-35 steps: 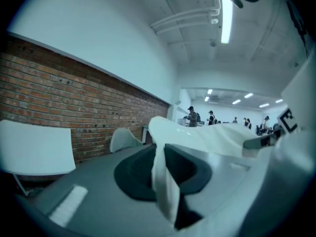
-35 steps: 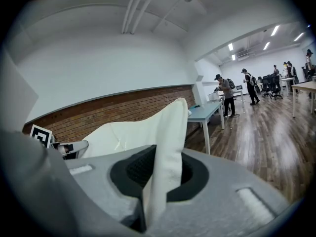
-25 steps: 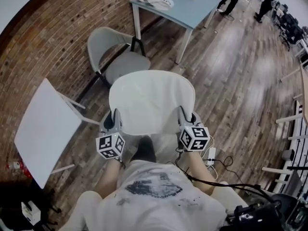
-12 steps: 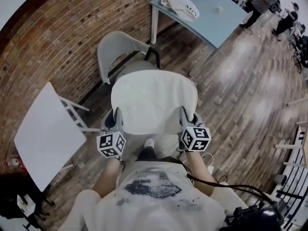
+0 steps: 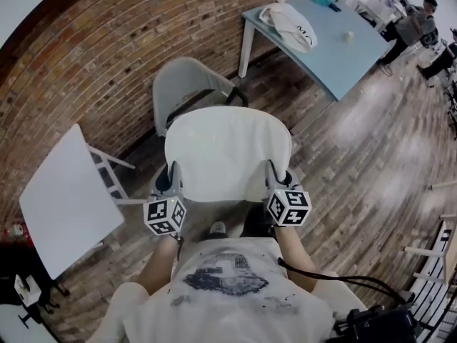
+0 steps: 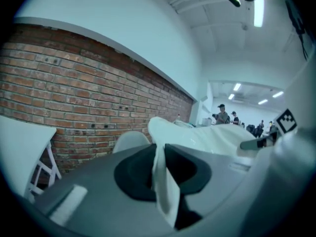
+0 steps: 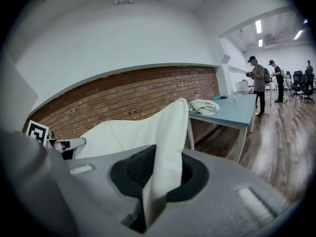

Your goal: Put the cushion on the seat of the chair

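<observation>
A flat white cushion (image 5: pixel 227 152) hangs level in front of me, held at its two near corners. My left gripper (image 5: pixel 172 174) is shut on the cushion's left edge (image 6: pixel 163 181), the fabric pinched between the dark pads. My right gripper (image 5: pixel 275 171) is shut on the right edge (image 7: pixel 165 152). Beyond the cushion stands a grey chair (image 5: pixel 187 84) against the brick wall, its back in sight and its seat mostly hidden under the cushion. In the left gripper view the chair's back (image 6: pixel 129 141) shows past the jaws.
A white folding table (image 5: pixel 66 199) stands at my left. A light blue table (image 5: pixel 335 41) with a white bag (image 5: pixel 291 23) is at the far right, with people (image 5: pixel 418 23) beyond it. A brick wall (image 5: pixel 100 48) runs behind the chair. Cables trail on the wooden floor by my feet.
I have walked toward the brick wall with the cushion held the same way. The grey chair has slid closer under the cushion's far edge and the blue table has shifted right.
</observation>
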